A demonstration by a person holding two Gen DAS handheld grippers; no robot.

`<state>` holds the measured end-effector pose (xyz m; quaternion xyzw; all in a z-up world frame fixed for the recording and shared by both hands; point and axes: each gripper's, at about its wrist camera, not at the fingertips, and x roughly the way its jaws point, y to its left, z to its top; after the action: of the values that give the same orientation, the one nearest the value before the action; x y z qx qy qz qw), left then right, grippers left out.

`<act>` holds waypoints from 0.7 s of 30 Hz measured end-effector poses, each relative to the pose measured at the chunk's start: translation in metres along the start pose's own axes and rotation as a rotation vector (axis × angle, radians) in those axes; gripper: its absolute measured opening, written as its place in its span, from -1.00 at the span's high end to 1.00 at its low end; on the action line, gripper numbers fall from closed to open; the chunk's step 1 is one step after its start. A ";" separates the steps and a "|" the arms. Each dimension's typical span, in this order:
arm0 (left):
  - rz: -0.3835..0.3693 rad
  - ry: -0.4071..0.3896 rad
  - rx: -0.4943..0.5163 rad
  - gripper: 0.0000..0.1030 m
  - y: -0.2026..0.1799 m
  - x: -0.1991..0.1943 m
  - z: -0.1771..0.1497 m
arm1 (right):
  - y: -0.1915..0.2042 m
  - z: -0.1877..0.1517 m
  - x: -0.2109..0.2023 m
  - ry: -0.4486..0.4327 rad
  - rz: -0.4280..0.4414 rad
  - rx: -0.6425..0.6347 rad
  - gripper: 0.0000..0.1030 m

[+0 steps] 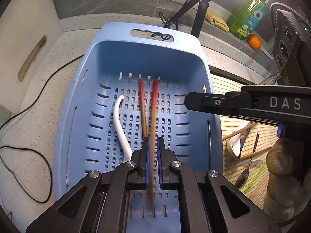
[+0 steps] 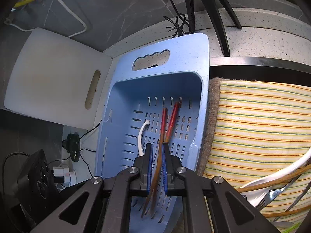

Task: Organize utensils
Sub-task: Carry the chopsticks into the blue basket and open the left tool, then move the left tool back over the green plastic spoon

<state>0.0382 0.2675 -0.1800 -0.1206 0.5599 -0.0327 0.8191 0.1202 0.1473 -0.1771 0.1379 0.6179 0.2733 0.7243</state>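
A: Left wrist view. Left tool closed to a narrow slit above the blue basket. One of two red-tipped chopsticks running straight through the slit, smeared. Pinched or merely seen through: cannot tell.

B: Noted. Both chopsticks inside the basket, red ends toward the far wall, white spoon handle just beside them on the left. Right tool poised over the right rim, nothing showing past its tip.

A: Probably unsettled sticks, judging by the smear. Risk of thin ends dropping into the floor slots and wedging, or riding up over the spoon handle.

B: Right wrist view. Right tool likewise almost shut, the pair crossing within the gap. Contact with the pads not readable.

A: Crossed sticks: untidy if left so. Danger in closing on a crossing, too, with one stick levered out over the rim.

B: Also, basket edge hard against the striped cloth, loose utensils waiting there. Possible nudge from either tool, shoving the basket into that pile or skewing it on the surface.
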 end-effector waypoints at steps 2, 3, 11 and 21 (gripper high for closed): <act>0.008 -0.008 0.000 0.89 0.000 -0.004 -0.001 | -0.001 -0.001 -0.007 -0.004 0.004 -0.006 0.81; 0.011 -0.013 0.000 0.89 -0.001 -0.006 -0.002 | -0.002 -0.002 -0.010 -0.005 0.008 -0.006 0.81; 0.018 -0.061 0.027 0.75 -0.021 -0.027 -0.009 | -0.016 -0.011 -0.052 -0.034 0.033 -0.028 0.81; -0.002 -0.100 0.110 0.52 -0.069 -0.048 -0.021 | -0.081 -0.027 -0.125 -0.118 0.030 0.005 0.53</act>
<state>0.0064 0.2067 -0.1272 -0.0774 0.5154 -0.0582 0.8515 0.1010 0.0064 -0.1235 0.1648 0.5727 0.2742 0.7548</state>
